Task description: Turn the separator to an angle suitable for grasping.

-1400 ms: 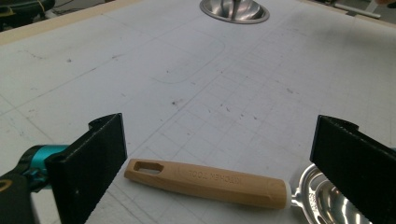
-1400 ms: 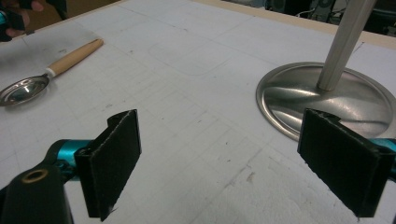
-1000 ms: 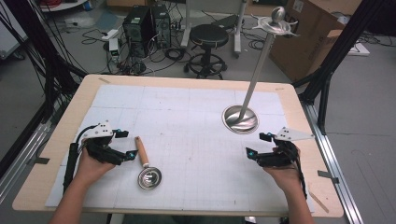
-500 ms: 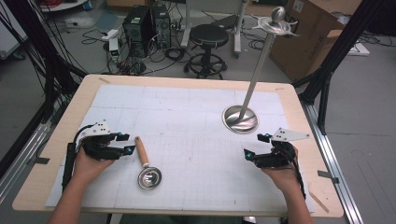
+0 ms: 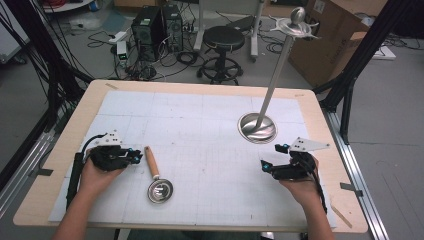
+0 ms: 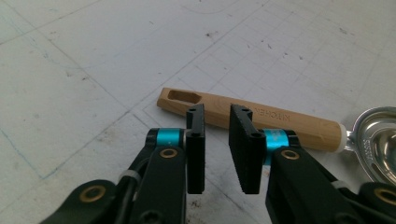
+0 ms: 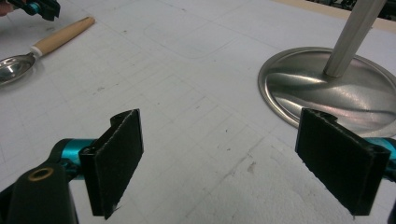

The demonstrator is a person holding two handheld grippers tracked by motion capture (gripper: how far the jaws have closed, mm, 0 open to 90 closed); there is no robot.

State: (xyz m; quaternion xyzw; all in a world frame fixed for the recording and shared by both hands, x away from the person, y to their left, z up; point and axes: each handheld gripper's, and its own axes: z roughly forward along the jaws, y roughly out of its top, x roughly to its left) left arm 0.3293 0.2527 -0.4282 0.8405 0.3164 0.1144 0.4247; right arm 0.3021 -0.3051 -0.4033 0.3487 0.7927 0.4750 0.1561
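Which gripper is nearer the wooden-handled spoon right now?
Left. The left gripper sits beside the spoon handle; the right gripper rests far across the table near the stand's base.

The light is soft and even and seems to come from above. The white counter [image 5: 200, 125] looks bright, and the floor behind it looks darker. Shadows are small and faint. The shiny round metal base [image 5: 257, 127] has bright streaks of glare, and so does the spoon bowl [image 6: 378, 140]. The high view is a bit grainy and soft. In the left gripper view, the near black parts look slightly blurry. The right gripper view bends a little at its edges.
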